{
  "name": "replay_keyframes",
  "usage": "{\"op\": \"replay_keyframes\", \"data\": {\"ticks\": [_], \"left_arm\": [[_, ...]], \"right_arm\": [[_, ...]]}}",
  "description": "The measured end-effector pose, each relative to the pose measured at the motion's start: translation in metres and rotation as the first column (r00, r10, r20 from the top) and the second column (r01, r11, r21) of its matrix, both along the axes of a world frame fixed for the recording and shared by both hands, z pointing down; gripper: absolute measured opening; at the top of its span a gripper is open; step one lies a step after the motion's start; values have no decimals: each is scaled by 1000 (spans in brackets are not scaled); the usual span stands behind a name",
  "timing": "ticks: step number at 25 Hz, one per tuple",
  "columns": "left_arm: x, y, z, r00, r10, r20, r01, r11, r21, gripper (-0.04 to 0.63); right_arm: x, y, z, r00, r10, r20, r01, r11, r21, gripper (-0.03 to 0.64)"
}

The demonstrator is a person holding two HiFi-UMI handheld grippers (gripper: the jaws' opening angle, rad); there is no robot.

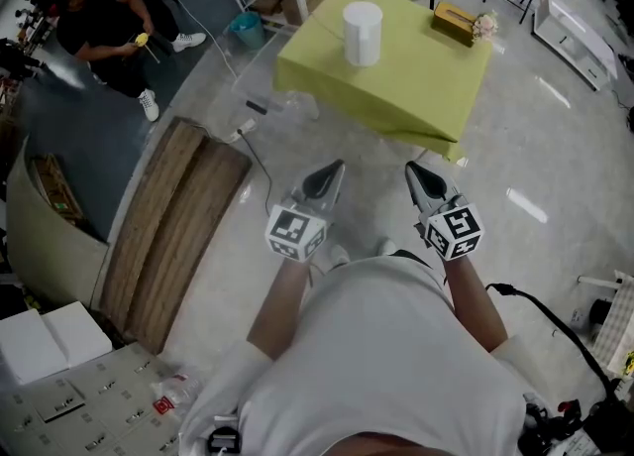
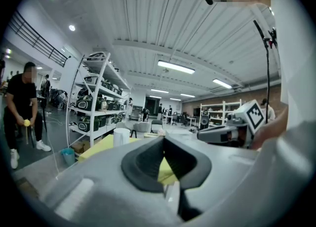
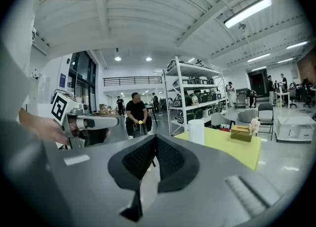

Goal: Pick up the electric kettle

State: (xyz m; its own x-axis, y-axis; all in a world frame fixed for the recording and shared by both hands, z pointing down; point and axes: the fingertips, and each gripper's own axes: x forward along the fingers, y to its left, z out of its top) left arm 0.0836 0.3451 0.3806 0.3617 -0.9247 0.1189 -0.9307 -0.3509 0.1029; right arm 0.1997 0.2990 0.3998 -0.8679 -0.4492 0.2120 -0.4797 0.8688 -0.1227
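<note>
White, cylindrical electric kettle [image 1: 363, 33] stands upright on the yellow-green table [image 1: 421, 72].

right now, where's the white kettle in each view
Head view: kettle at top centre, standing on the yellow-green table.
Left gripper view: kettle left of centre, just beyond the shut jaws.
Right gripper view: kettle right of centre, past the jaws.
Shared landmark: the yellow-green table under it.

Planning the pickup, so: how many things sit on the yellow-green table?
3: a white kettle near the table's middle, a tan box at its far right edge, small flowers beside that box. None seems hidden.
</note>
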Motion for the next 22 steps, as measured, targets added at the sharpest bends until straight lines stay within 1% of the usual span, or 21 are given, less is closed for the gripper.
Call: {"op": "replay_keyframes", "data": {"ticks": [13, 22], "left_arm": [[-33, 18, 6, 999, 39, -13, -39, 999, 0, 0], [-55, 36, 19, 997, 73, -3, -73, 997, -11, 0]], "right_arm": [[-27, 23, 2, 998, 56, 3, -56, 998, 8, 3], [-43, 40, 7, 995, 95, 6, -95, 995, 7, 3]]}}
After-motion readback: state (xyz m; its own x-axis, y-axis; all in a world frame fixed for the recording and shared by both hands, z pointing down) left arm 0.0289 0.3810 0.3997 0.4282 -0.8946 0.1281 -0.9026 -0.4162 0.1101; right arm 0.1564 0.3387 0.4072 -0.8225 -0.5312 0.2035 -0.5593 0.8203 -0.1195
